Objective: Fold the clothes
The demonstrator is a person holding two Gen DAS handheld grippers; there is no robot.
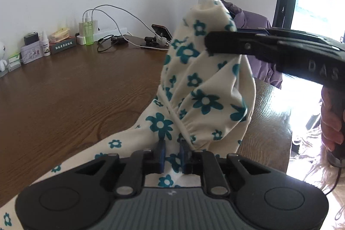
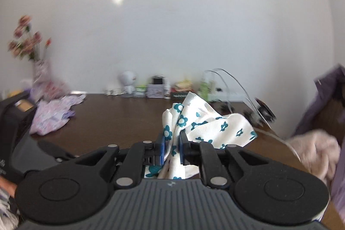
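A cream garment [image 1: 200, 87] printed with teal flowers rises off the brown wooden table [image 1: 75, 89]. In the left wrist view my left gripper [image 1: 172, 153] is shut on a gathered seam of it low down, close to the table. My right gripper [image 1: 210, 42] reaches in from the right, held by a hand [image 1: 332, 128], and pinches the garment's upper part, lifting it into a tall fold. In the right wrist view the right gripper [image 2: 172, 148] has bunched garment [image 2: 207, 124] between its blue pads, shut on it. The left gripper's body [image 2: 21, 133] shows at the left edge.
Along the wall stand small boxes and bottles [image 1: 62, 38], chargers with cables, and a phone on a stand [image 1: 160, 32]. A purple garment [image 1: 254, 23] hangs behind. A lilac cloth [image 2: 51, 115] lies left, a pink fluffy garment [image 2: 317, 150] right, a flower vase [image 2: 38, 70] far left.
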